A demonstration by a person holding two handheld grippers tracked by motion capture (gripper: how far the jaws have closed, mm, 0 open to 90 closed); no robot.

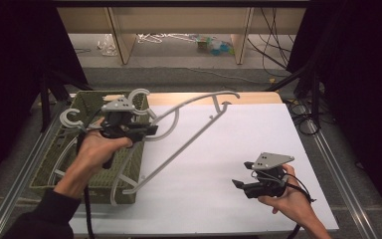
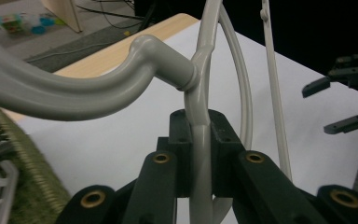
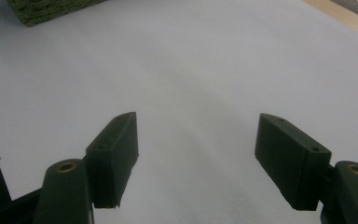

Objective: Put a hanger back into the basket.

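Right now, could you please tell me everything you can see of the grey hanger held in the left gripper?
The hanger is pale grey and looks like smooth moulded plastic, with a curved hook, thin arms and a straight bottom bar. It is lifted and tilted: the bottom bar slants from over the green basket up toward the table's far edge. The left gripper is shut on it, and the fingers clamp a thin arm just below the neck. Other hangers lie in the basket.

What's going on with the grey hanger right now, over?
Left gripper fingers clamped on grey hanger. Hanger lifted, tail end over green basket. Right gripper open, nothing between fingers, over white table. Nothing in the way.
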